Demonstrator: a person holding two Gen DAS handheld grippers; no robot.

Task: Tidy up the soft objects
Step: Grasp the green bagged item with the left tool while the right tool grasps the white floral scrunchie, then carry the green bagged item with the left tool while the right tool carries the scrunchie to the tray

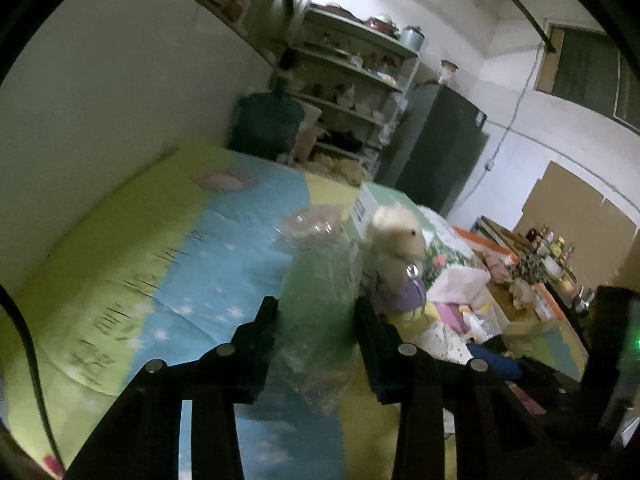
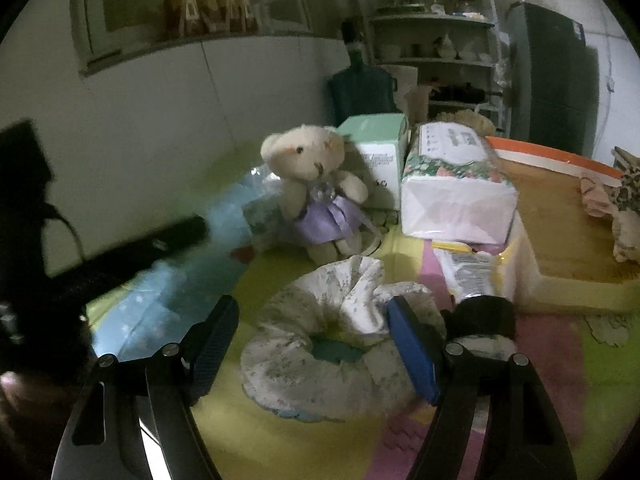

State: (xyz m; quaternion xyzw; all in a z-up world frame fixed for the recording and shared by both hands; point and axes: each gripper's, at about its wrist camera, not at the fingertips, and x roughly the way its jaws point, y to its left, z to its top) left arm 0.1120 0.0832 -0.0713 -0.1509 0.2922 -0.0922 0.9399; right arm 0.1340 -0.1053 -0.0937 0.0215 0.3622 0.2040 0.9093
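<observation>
My left gripper (image 1: 316, 308) is shut on a crinkled clear plastic bag (image 1: 316, 264) with a greenish tint, held above the colourful mat (image 1: 120, 280). Just beyond it sits a cream teddy bear (image 1: 396, 244) in a purple dress. In the right wrist view the same teddy bear (image 2: 316, 184) sits upright in the middle. In front of it lies a white floral cloth ring (image 2: 304, 360). My right gripper (image 2: 312, 308) stands open with that ring between its fingers, the pads apart from it. A dark finger (image 2: 188, 232) of the left gripper shows at the left.
A wrapped tissue pack (image 2: 456, 184) and a green-and-white box (image 2: 380, 148) stand behind the bear. A yellow bin with a wooden top (image 2: 560, 216) is at the right, with leopard-print cloth (image 2: 624, 200) on it. A shelf (image 2: 432, 20) and a dark fridge (image 2: 552, 72) stand at the back.
</observation>
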